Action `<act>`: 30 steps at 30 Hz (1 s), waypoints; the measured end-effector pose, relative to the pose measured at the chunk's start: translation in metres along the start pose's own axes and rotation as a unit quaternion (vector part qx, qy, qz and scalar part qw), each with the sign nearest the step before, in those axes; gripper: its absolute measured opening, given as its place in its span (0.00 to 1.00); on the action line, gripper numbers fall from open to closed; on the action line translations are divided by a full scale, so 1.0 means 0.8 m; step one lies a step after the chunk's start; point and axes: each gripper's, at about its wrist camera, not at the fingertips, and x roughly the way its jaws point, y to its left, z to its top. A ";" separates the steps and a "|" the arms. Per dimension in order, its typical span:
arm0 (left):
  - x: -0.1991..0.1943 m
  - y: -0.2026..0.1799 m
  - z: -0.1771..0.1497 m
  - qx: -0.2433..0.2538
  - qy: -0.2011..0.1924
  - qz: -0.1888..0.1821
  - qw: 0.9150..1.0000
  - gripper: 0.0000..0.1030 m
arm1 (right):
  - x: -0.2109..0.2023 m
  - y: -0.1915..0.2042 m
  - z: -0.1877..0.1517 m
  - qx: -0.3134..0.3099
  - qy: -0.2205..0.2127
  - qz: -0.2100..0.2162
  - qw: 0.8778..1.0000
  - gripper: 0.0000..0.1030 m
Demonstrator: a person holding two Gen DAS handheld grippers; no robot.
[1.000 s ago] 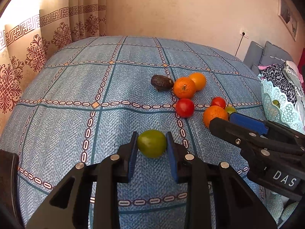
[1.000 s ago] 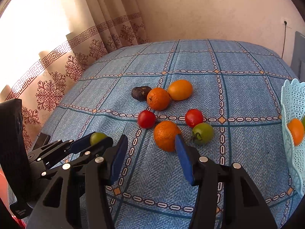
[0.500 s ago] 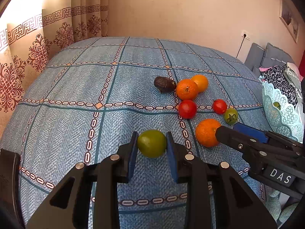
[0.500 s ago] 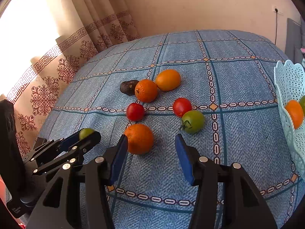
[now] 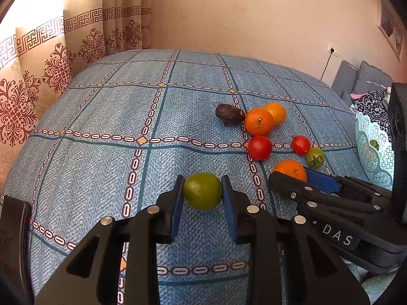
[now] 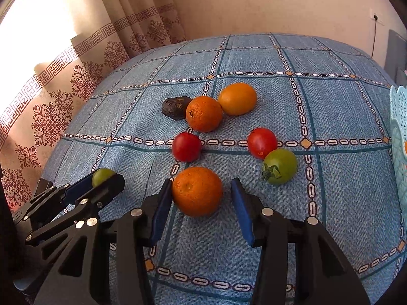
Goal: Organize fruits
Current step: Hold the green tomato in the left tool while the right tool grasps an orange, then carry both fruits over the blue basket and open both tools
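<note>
- Blue checked bedspread [image 6: 343,106] covers the whole work surface, with patterned curtains [image 5: 51,68] along its far left edge and a plain wall behind.
- Nearest in the left wrist view, the left gripper [image 5: 202,193] has its jaws closed onto a green fruit [image 5: 202,190], both blue pads pressed to its sides; whether it rests on the cloth or hangs just above I cannot tell.
- Beside it, the right gripper [image 6: 201,200] stands wide open around the nearest orange [image 6: 197,191]: the left pad is touching or nearly touching the peel, the right pad is clearly apart from it. Nothing is gripped there yet.
- Just beyond lie a green tomato [image 6: 279,166] touching a red tomato [image 6: 262,142], and a second red tomato [image 6: 186,146] on its own.
- Farther back, another orange [image 6: 204,113] touches a yellow-orange citrus [image 6: 237,98] and a dark avocado [image 6: 176,107].
- At the right edge stands the pale lattice basket [image 5: 368,137], with at least one green fruit and something orange glimpsed inside.
- My judgement: sorting is under way but mostly unfinished. A few pieces are in the basket, eight are outside it, one of them in hand.
</note>
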 end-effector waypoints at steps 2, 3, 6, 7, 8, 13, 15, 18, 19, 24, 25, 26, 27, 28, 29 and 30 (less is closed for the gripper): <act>0.000 -0.001 0.000 0.002 -0.001 0.000 1.000 0.29 | 0.000 0.003 0.000 -0.003 -0.001 0.003 1.000 0.38; 0.000 -0.001 0.000 0.003 -0.002 0.000 1.000 0.29 | 0.000 0.005 -0.001 -0.007 -0.002 0.000 1.000 0.38; 0.000 -0.001 0.000 0.002 -0.001 0.000 1.000 0.29 | -0.001 0.008 -0.003 -0.011 -0.005 -0.004 1.000 0.38; 0.000 -0.001 0.000 0.001 -0.002 -0.001 1.000 0.29 | -0.002 0.007 -0.004 -0.009 -0.006 -0.004 1.000 0.38; -0.001 -0.001 0.000 0.001 -0.002 -0.002 1.000 0.29 | -0.005 0.005 -0.006 -0.007 -0.008 -0.004 1.000 0.38; -0.005 -0.001 0.000 0.001 -0.010 -0.011 1.000 0.29 | -0.019 -0.007 -0.007 0.009 -0.022 -0.009 1.000 0.38; -0.007 -0.001 0.000 0.001 -0.011 -0.015 1.000 0.29 | -0.028 -0.012 -0.006 0.012 -0.030 -0.010 0.999 0.38; -0.007 0.000 0.001 -0.006 -0.008 -0.031 0.999 0.29 | -0.042 -0.016 -0.006 0.014 -0.044 -0.018 0.999 0.38; -0.007 0.001 0.002 -0.009 -0.007 -0.036 0.999 0.29 | -0.047 -0.018 -0.005 0.015 -0.048 -0.019 0.999 0.38; -0.009 0.002 0.005 -0.015 -0.004 -0.059 0.998 0.29 | -0.072 -0.026 -0.002 0.021 -0.069 -0.027 0.997 0.38; -0.010 0.001 0.006 -0.014 -0.004 -0.059 0.998 0.29 | -0.078 -0.029 -0.002 0.022 -0.075 -0.029 0.997 0.38; -0.010 0.001 0.007 -0.013 -0.005 -0.059 0.998 0.29 | -0.084 -0.032 -0.002 0.025 -0.079 -0.029 0.996 0.38; -0.011 0.000 0.008 -0.012 -0.005 -0.058 0.998 0.29 | -0.090 -0.036 -0.001 0.028 -0.083 -0.030 0.996 0.38; -0.012 -0.002 0.009 -0.011 -0.005 -0.057 0.998 0.29 | -0.095 -0.039 -0.001 0.031 -0.087 -0.031 0.995 0.38; -0.014 -0.002 0.010 -0.009 -0.006 -0.058 0.998 0.29 | -0.101 -0.043 -0.001 0.033 -0.092 -0.031 0.995 0.38; -0.016 -0.004 0.012 -0.007 -0.007 -0.058 0.998 0.29 | -0.106 -0.045 -0.001 0.035 -0.096 -0.032 0.994 0.38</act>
